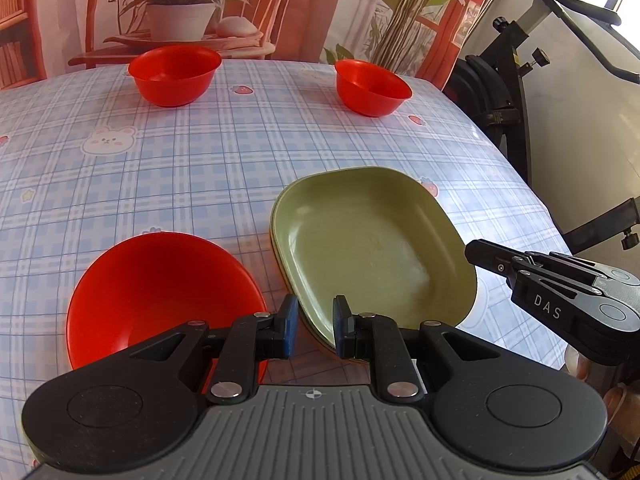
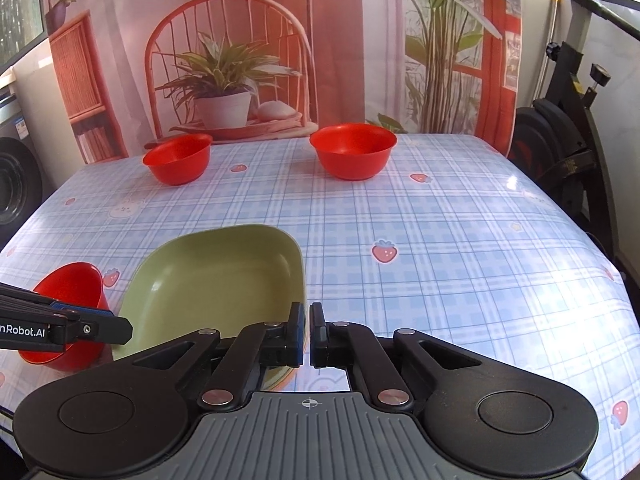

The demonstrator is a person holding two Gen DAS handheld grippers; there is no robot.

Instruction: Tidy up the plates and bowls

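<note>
Bowls, red: three. Two stand well apart at the table's far edge, far left bowl and far right bowl; the near bowl sits beside the plates. Plates, green: a stack on the near part of the checked tablecloth; a second rim shows beneath the top one, exact count unclear. Left gripper: fingers parted, holding nothing, poised over the stack's near corner. Right gripper: fingers nearly together at the stack's edge; whether they pinch the rim I cannot tell.
</note>
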